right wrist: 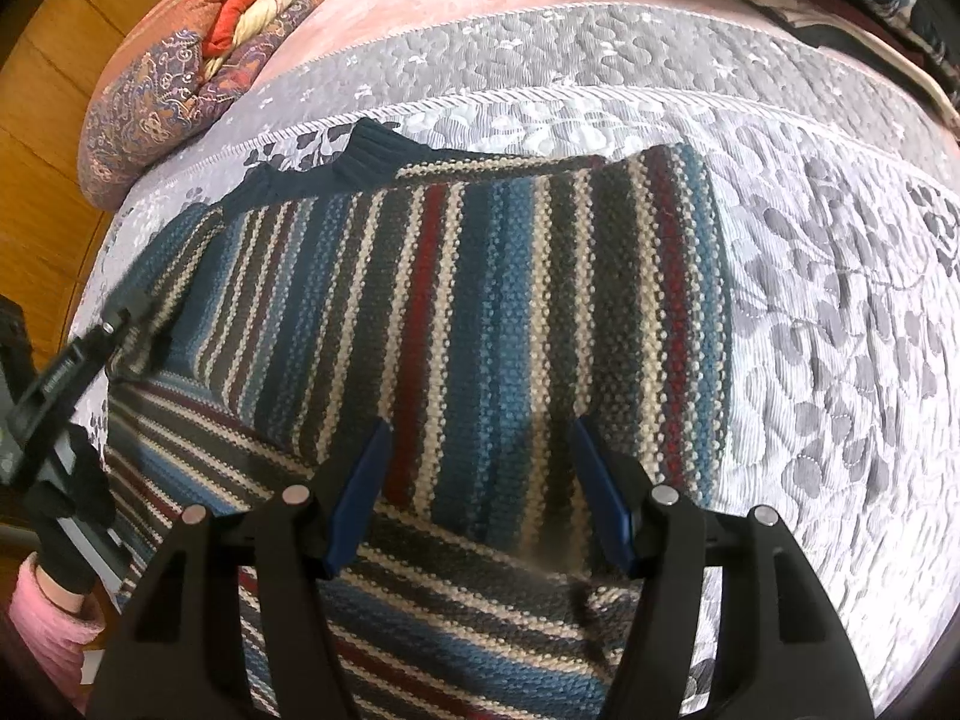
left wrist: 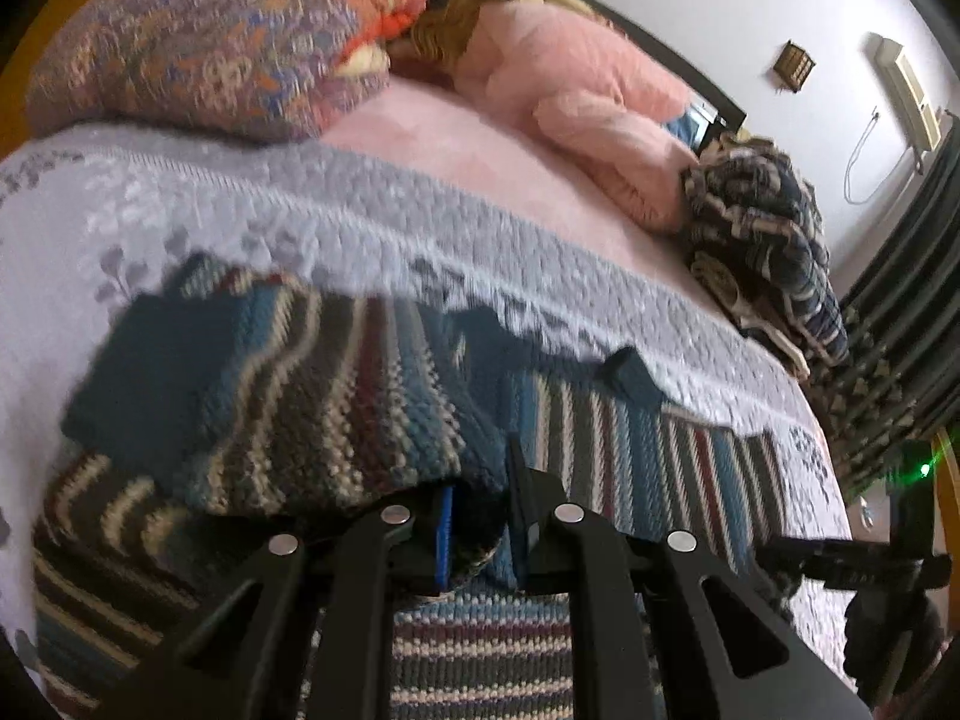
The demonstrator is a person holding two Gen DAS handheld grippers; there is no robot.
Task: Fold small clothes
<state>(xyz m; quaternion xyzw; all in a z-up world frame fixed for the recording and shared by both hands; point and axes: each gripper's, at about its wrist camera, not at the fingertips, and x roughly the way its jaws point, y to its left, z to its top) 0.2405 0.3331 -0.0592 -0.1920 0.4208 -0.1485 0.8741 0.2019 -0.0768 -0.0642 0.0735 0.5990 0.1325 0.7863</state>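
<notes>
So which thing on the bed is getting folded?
On the big bed, look at the pale grey flowery quilt nearest you. Lying on it is the striped knitted sweater. Only it has blue, red, cream and grey stripes with a dark ribbed collar; the pink fluffy clothes lie farther back.

Left black two-finger gripper with blue pads (left wrist: 480,522) sits low, jaws drawn close together, apparently pinching knit fabric between them, though blur makes the contact hard to confirm. Right black two-finger gripper with blue pads (right wrist: 477,492) hovers with jaws spread wide, nothing between them. At the lower left edge, a black-gloved hand (right wrist: 69,531) with a fluffy pink cuff (right wrist: 51,621) grips the left tool's handle.
</notes>
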